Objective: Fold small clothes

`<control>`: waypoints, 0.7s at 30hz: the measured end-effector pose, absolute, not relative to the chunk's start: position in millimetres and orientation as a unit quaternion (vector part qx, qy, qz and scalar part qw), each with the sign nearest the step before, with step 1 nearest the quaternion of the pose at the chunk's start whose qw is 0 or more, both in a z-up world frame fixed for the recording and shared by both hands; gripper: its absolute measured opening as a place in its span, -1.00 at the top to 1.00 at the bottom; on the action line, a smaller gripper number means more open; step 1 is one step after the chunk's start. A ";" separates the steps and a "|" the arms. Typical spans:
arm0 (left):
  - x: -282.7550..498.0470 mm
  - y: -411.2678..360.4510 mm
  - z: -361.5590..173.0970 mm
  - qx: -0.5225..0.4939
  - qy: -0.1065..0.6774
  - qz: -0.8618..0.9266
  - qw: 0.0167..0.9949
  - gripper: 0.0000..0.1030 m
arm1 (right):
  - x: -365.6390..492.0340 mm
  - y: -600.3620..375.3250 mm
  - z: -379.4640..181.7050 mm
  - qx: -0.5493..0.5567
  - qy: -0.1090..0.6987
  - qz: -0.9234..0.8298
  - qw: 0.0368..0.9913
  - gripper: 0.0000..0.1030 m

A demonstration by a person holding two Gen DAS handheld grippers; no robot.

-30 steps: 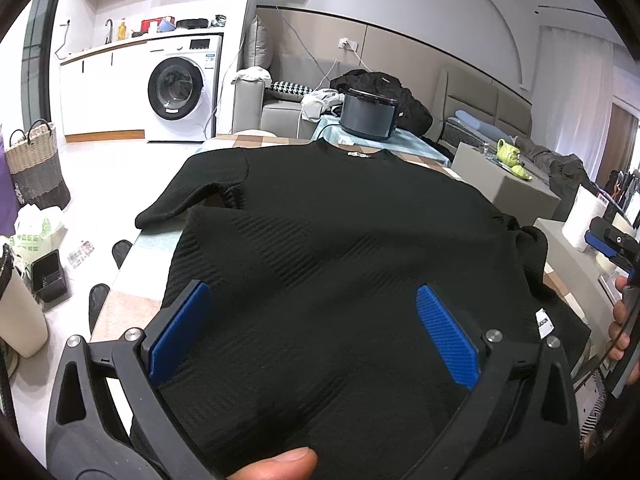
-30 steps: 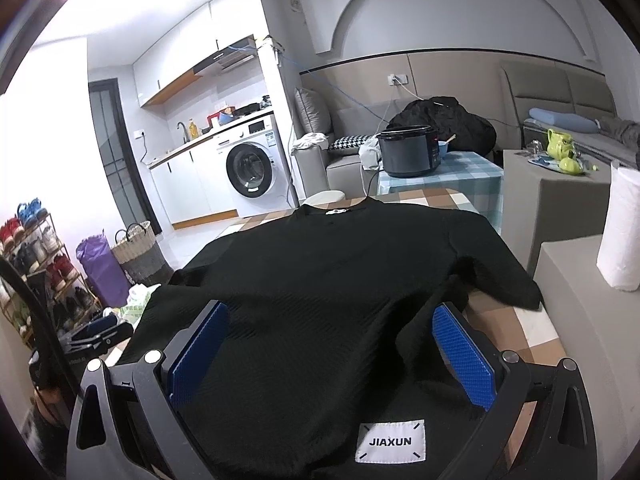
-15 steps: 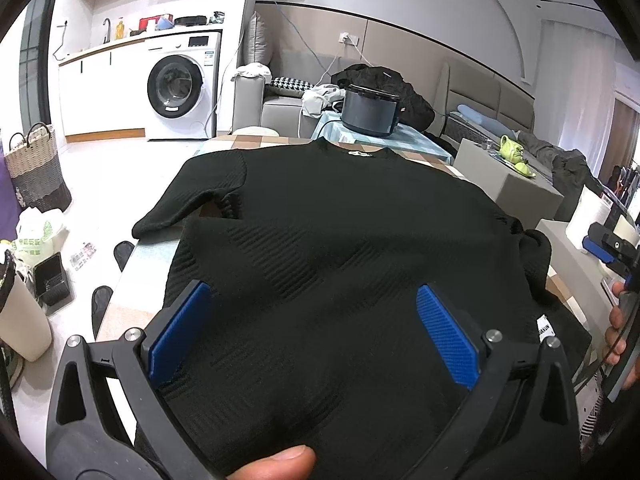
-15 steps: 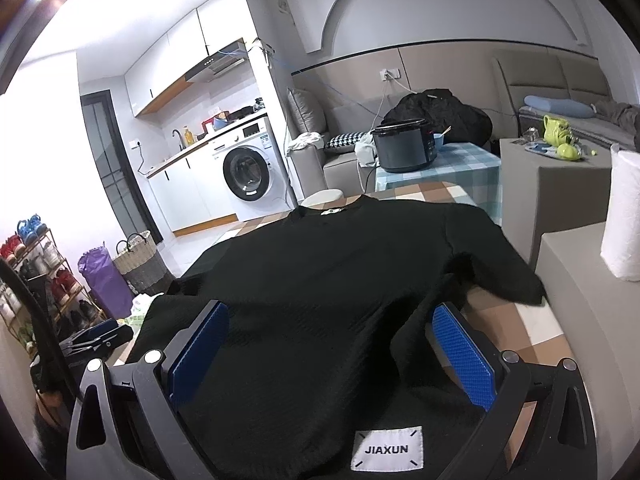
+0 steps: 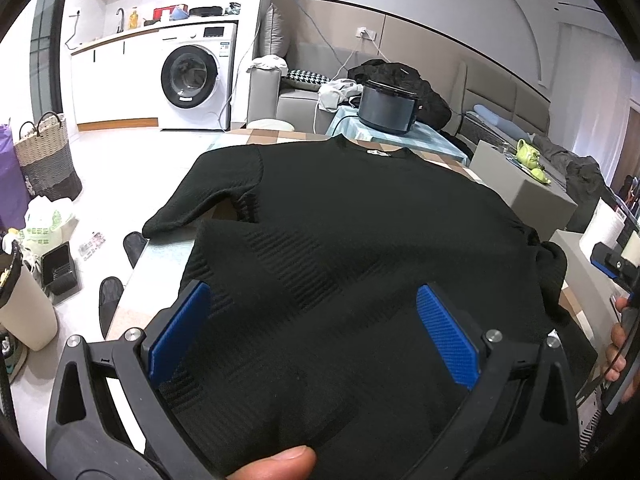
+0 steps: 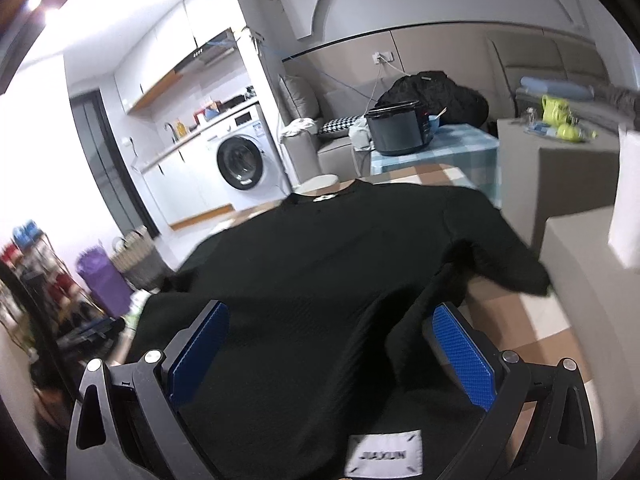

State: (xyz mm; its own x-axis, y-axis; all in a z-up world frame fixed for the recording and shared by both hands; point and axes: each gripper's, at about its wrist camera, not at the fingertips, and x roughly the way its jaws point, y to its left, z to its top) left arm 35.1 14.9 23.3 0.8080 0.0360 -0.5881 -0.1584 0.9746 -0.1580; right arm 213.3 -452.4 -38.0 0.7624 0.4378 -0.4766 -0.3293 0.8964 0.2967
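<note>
A black ribbed short-sleeved top (image 5: 352, 232) lies face up on a checked table, collar at the far end. Its hem is lifted toward both cameras. My left gripper (image 5: 312, 332) is open, its blue pads wide apart on either side of the raised hem; a thumb presses the cloth at the bottom edge. My right gripper (image 6: 328, 348) is open too, with the hem and its white JIAXUN label (image 6: 384, 454) between the pads. The top (image 6: 352, 256) fills the right wrist view, and its right sleeve (image 6: 508, 264) lies out on the table.
The table edge (image 5: 160, 256) runs along the left, with slippers and a bin on the floor below. A dark cooker (image 5: 386, 110) stands on a blue checked table beyond the collar. A grey block (image 5: 524, 188) with a green teapot is at right. A washing machine (image 5: 192, 76) is far back.
Both grippers have risen and tilted a little, lifting the hem higher. The right wrist view has swung and is blurred. Jaws stay wide open.
</note>
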 end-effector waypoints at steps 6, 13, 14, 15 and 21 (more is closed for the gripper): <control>39.5 15.8 25.3 -0.081 0.305 0.072 0.946 -0.99 | 221.2 -450.3 -41.7 0.099 0.286 0.197 0.932 -1.00; 43.2 13.9 32.5 -0.061 0.307 0.077 0.947 -0.99 | 230.3 -451.3 -40.3 0.108 0.307 0.179 0.928 -1.00; 44.6 14.6 33.4 -0.060 0.308 0.077 0.946 -0.99 | 231.9 -452.9 -39.6 0.114 0.311 0.177 0.927 -1.00; 46.1 15.6 34.2 -0.060 0.310 0.078 0.946 -0.99 | 234.1 -455.6 -38.8 0.125 0.314 0.177 0.924 -1.00; 57.2 28.2 37.6 -0.073 0.312 0.075 0.944 -0.99 | 247.7 -474.5 -34.9 0.173 0.327 0.139 0.919 -1.00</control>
